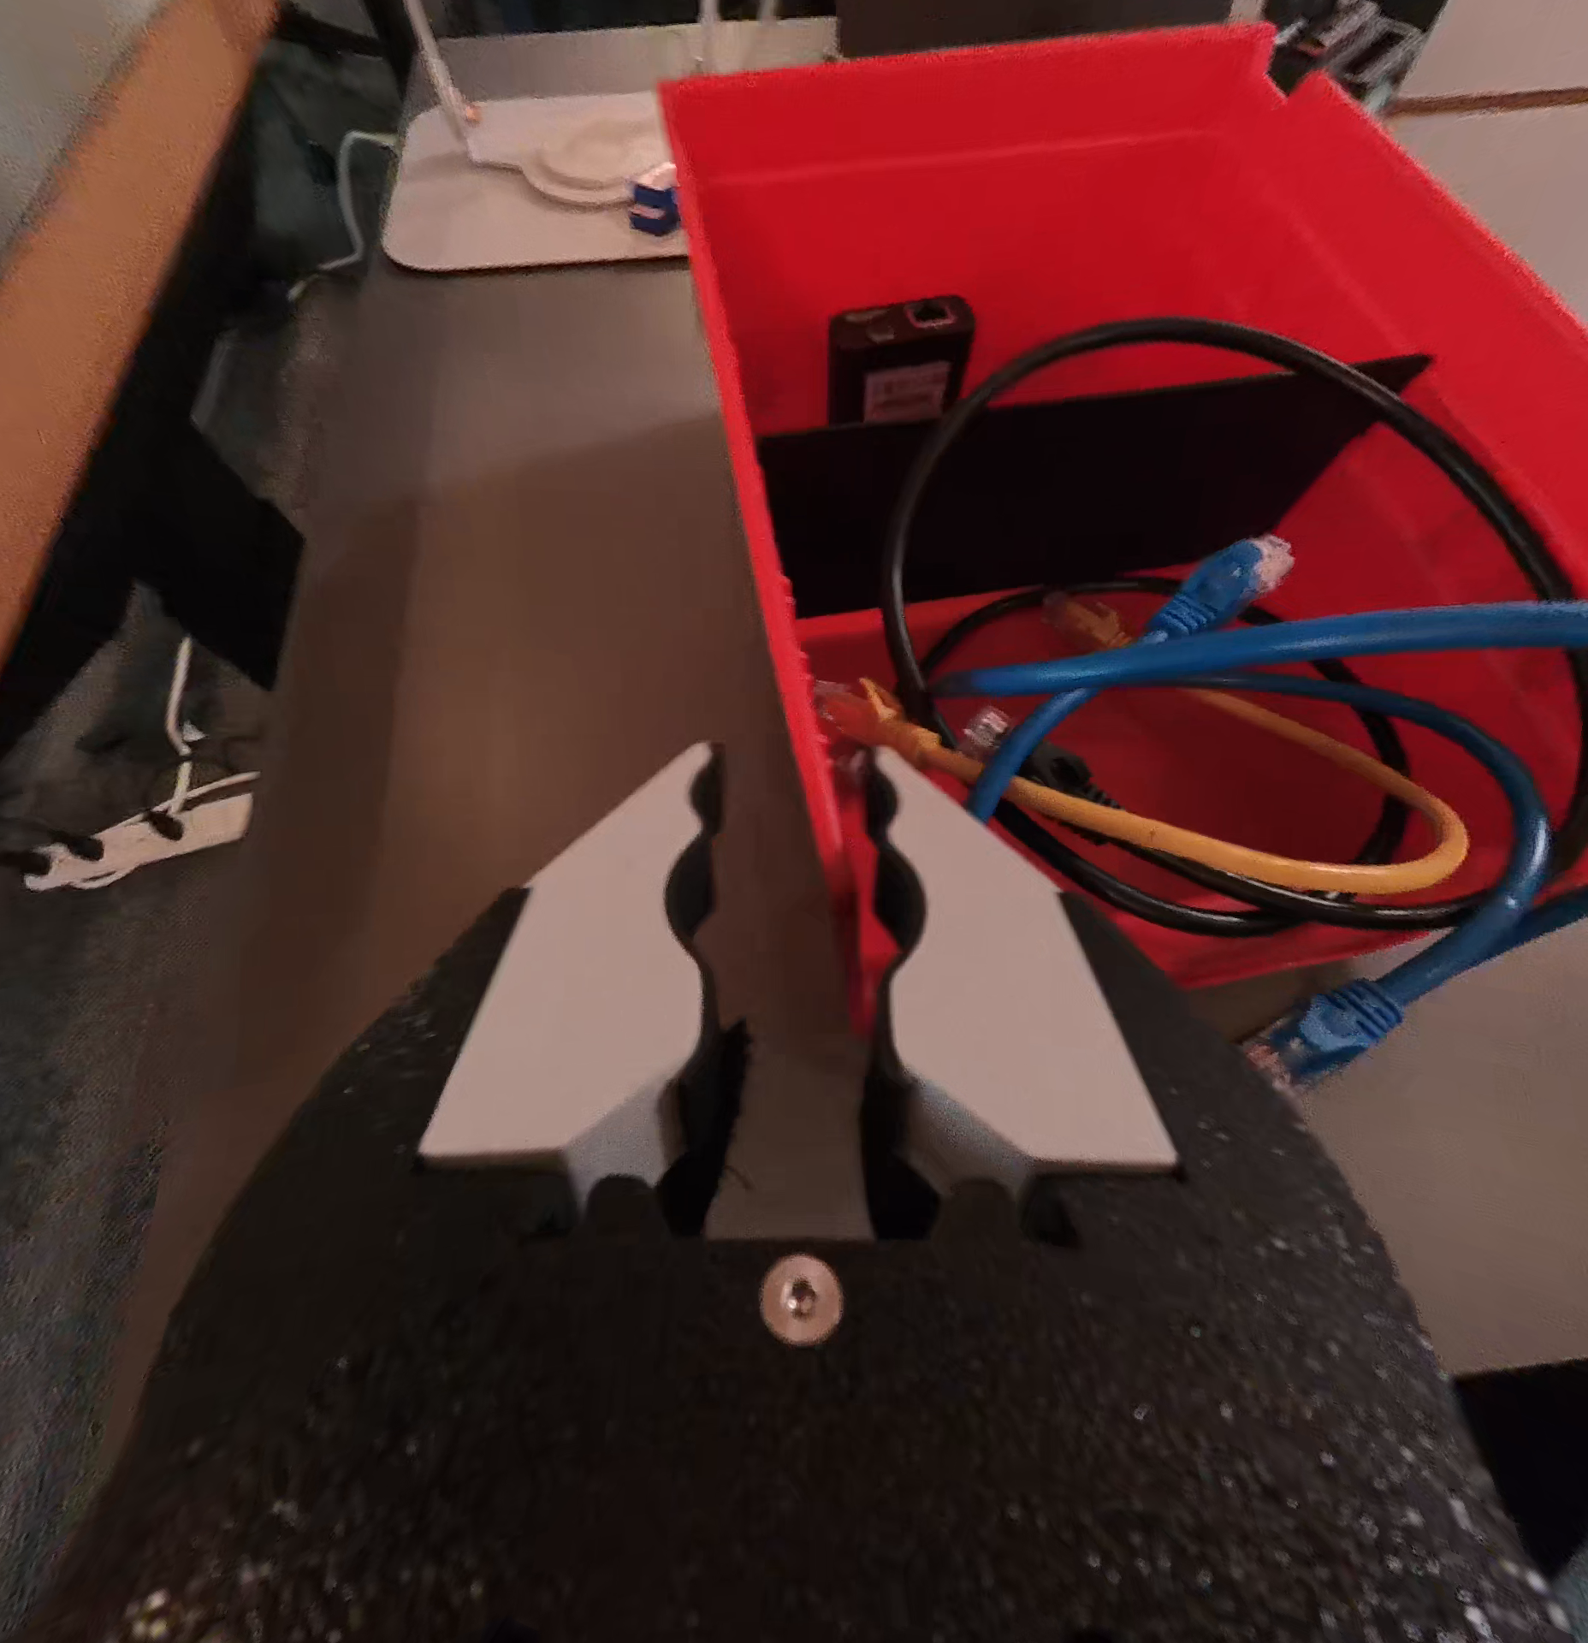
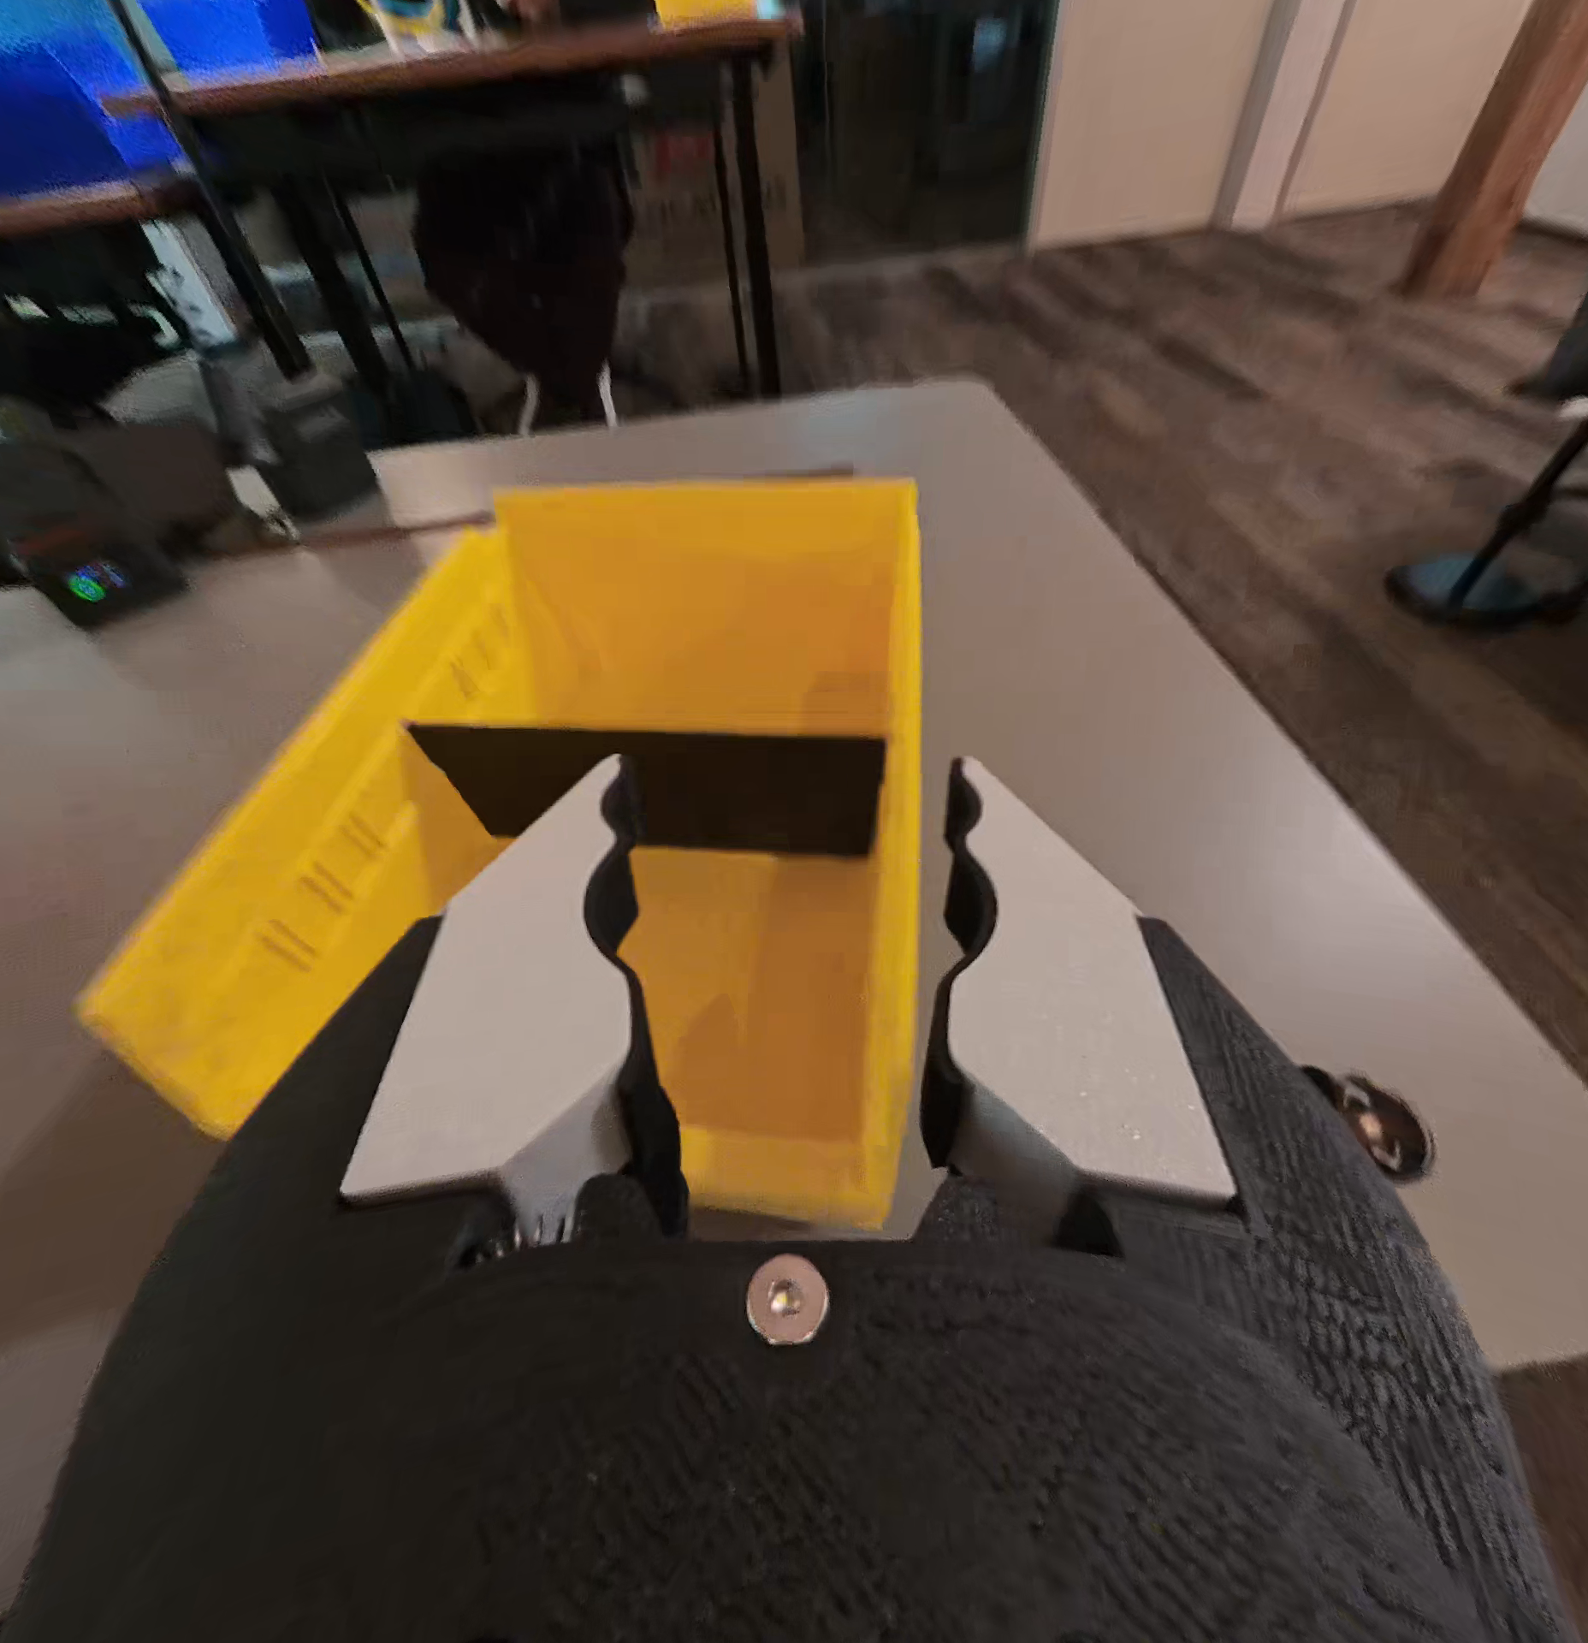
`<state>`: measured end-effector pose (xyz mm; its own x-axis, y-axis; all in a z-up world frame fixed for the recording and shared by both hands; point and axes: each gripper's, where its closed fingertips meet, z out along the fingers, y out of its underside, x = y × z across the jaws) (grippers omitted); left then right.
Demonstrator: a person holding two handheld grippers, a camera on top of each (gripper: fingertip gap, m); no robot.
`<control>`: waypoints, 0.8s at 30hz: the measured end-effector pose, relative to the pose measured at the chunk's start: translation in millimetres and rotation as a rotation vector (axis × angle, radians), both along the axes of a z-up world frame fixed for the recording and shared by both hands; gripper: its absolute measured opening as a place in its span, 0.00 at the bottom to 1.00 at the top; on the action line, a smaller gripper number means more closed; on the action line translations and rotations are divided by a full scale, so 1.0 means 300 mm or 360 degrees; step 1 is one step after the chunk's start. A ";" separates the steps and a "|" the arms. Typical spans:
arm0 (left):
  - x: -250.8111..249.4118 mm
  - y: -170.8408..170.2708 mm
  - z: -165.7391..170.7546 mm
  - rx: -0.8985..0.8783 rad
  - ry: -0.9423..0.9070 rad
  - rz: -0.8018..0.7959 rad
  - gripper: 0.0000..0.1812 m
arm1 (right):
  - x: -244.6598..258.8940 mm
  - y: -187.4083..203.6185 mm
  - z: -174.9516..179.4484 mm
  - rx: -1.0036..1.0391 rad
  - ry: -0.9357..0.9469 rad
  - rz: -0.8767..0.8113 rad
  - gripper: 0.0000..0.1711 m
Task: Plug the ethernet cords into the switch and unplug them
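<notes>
In the left wrist view a red bin [image 1: 968, 204] stands on the table, split by a black divider [image 1: 1075, 480]. A small black switch [image 1: 902, 369] lies in the far compartment. The near compartment holds tangled ethernet cords: a blue one [image 1: 1288, 640], a yellow one [image 1: 1217, 845] and a black one [image 1: 1128, 342]. One blue plug [image 1: 1324, 1022] hangs over the bin's near wall. My left gripper [image 1: 795, 756] is open and empty, just outside the bin's left wall. In the right wrist view my right gripper [image 2: 790, 765] is open and empty above a yellow bin [image 2: 710, 587].
The yellow bin has a black divider [image 2: 684, 782] and nothing in it. A white pad [image 1: 524, 196] with a white cable lies beyond the red bin. A table edge and a stand base [image 2: 1475, 587] on carpet are at right. Desks stand behind. My hands' fingertips stand some 80 cm from each other. About 20 cm separates my left fingertips from the small black switch [image 1: 902, 369].
</notes>
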<state>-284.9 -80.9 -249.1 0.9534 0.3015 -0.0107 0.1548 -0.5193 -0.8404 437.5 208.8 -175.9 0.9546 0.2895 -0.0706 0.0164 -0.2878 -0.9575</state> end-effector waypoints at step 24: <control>0.014 0.623 -0.015 -0.1290 0.0853 -0.1499 0.31 | -1.231 0.064 -0.111 0.0602 -0.0117 0.1201 0.35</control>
